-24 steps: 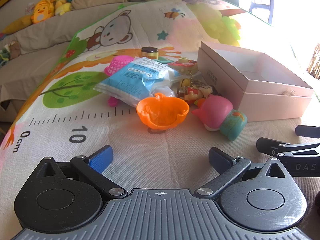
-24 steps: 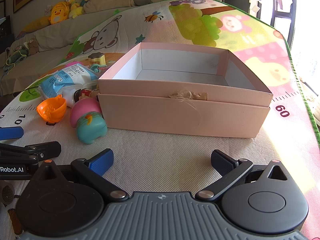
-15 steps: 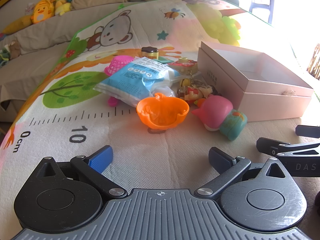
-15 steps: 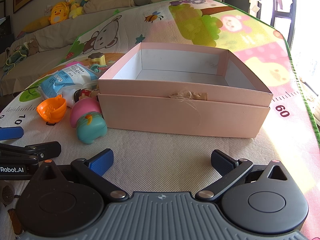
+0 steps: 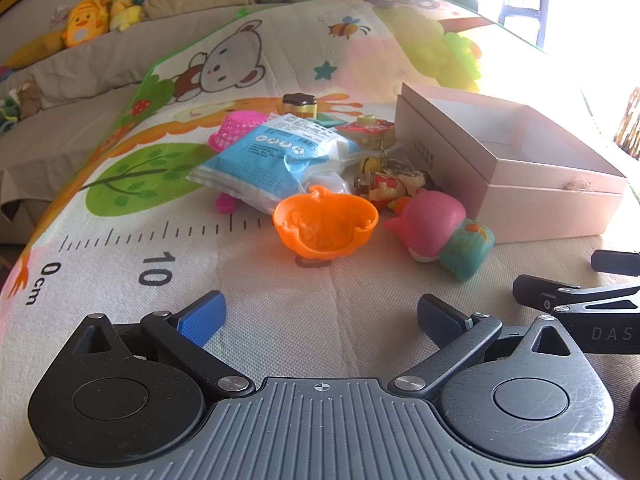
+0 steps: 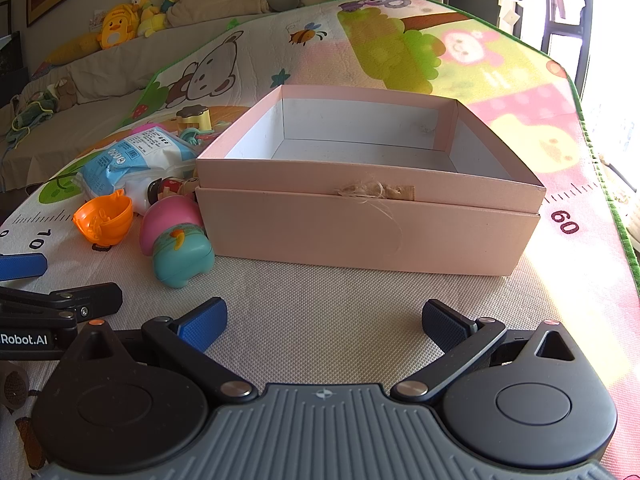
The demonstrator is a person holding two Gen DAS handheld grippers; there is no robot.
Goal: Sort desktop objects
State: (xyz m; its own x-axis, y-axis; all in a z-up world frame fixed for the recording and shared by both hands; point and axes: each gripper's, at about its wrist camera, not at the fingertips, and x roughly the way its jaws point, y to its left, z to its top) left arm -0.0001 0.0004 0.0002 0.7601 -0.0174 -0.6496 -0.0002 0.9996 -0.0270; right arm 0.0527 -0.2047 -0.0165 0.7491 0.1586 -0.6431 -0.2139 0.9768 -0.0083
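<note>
A pile of small objects lies on the play mat left of an open pink box (image 5: 516,184) (image 6: 372,224). Nearest me is an orange pumpkin-shaped cup (image 5: 325,227) (image 6: 105,220), then a pink and teal toy figure (image 5: 440,233) (image 6: 176,240), a blue and white packet (image 5: 276,156) (image 6: 132,160), a pink basket (image 5: 236,128) and small key-chain toys (image 5: 384,184). My left gripper (image 5: 320,316) is open and empty, a short way in front of the orange cup. My right gripper (image 6: 324,320) is open and empty, in front of the box's near wall.
The box is empty inside. The colourful mat (image 5: 168,248) has a printed ruler along its near edge. A sofa with plush toys (image 5: 84,28) stands behind the mat. Bright window light falls on the right side.
</note>
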